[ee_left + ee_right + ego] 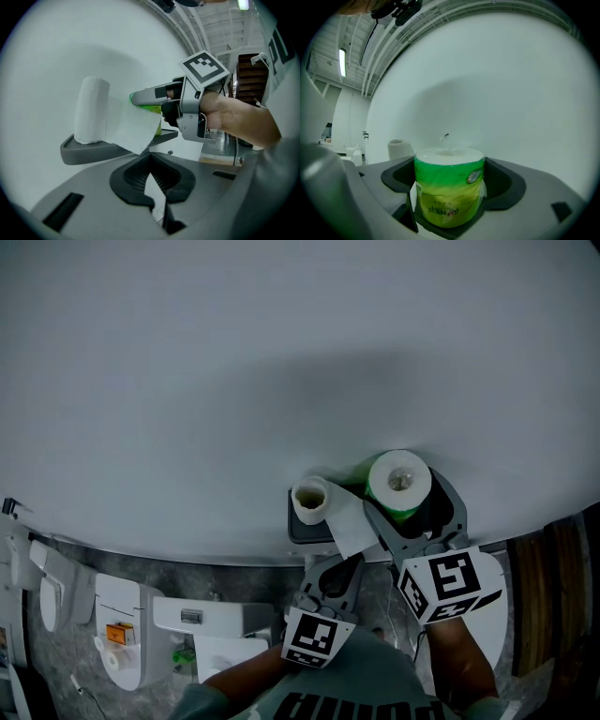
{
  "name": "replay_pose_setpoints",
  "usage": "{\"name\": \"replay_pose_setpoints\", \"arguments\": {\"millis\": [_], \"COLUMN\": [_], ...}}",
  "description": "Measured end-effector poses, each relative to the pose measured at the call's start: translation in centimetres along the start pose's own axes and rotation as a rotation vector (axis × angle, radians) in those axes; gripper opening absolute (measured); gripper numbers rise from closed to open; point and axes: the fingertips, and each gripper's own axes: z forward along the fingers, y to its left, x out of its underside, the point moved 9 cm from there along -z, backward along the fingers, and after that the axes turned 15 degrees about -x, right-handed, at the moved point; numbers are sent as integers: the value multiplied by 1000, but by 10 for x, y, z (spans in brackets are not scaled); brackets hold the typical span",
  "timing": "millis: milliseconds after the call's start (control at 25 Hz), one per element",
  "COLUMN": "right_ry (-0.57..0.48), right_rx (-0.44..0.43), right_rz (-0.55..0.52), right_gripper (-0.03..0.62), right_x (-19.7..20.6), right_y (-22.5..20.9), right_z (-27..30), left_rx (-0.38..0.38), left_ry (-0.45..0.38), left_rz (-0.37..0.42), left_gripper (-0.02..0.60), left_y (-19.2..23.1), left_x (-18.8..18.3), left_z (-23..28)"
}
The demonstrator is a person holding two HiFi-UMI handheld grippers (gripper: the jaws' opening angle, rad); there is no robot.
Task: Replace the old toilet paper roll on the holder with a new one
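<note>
The old roll (311, 499), almost used up, stands on end on the grey wall holder (302, 529); in the left gripper view it is a slim white cylinder (91, 110) on that shelf (89, 151). Its loose sheet (352, 526) hangs down to my left gripper (349, 563), whose jaw tips (150, 161) meet at the sheet's lower corner (133, 129). The new roll (399, 481), in a green wrapper, is held upright just right of the holder, with my right gripper (412, 498) shut on it. In the right gripper view it (449, 187) fills the space between the jaws.
A plain white wall (281, 362) fills most of the head view. Below left are a white toilet (54, 592) and white fixtures (131, 624) on a grey floor. Dark wooden boards (539, 596) stand at the right. A hand (239, 122) holds the right gripper.
</note>
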Motion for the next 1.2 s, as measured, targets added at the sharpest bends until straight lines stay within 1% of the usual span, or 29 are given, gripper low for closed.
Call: {"name": "replay_pose_setpoints", "arguments": {"millis": [120,280,600,1000,1200], "right_ry": [-31,-74,-117,-132,-136], "right_rx": [10,33,108,227,276], "right_rz": [11,7,26,103,151], "right_gripper": [430,430,429,429,428], "right_x": [-1,-13,-19,0,15], "right_y": [0,0,-12,-34,-46], "right_z": [-5,-18,-55,-110,-131], "left_rx": [2,9,49,128,154], "left_ry": [-3,-5,-16,-23,-20], "left_rz": [1,4,20,50,62], "left_gripper": [5,5,5,5,5], "left_y": [-2,-5,-24,-60,-76], "left_x": [1,-2,-4,-5,-2], "left_z": [-1,-4,0,7,14]}}
